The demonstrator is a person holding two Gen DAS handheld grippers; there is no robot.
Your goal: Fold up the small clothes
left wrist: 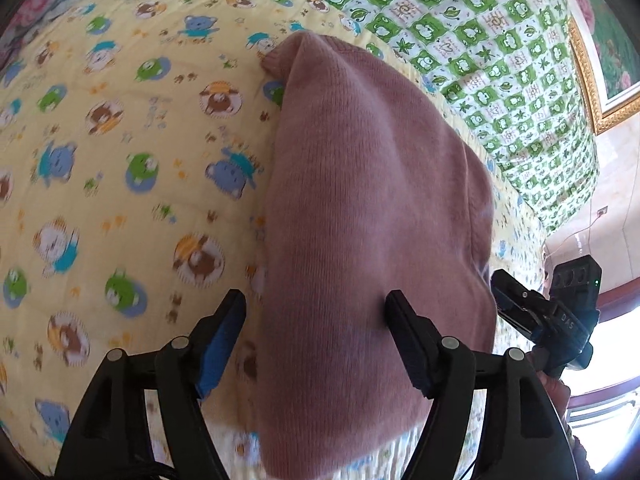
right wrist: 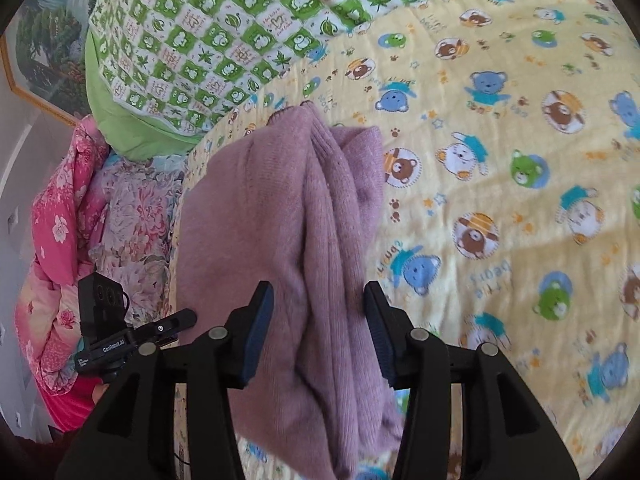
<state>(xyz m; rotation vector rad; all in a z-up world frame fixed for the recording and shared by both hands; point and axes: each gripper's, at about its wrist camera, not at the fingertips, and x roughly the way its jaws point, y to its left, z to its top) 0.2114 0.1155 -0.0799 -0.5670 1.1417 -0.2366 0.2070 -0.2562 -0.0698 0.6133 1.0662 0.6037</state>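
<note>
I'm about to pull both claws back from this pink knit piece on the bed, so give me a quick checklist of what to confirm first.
1. Left claw free of the cloth: ok, jaws stand wide, pads not pressing.
2. Right claw free of the cloth: ok, a gap shows on each side of the fabric between the jaws.
3. Pink knit garment resting on the yellow bear-print quilt: ok.
4. Fold neat: not ok, bunched ridges in the right wrist view.
5. Near edge snagged on either claw: cannot tell, it is hidden below the fingers.
6. Green frog-print quilt clear of the garment: ok.
</note>
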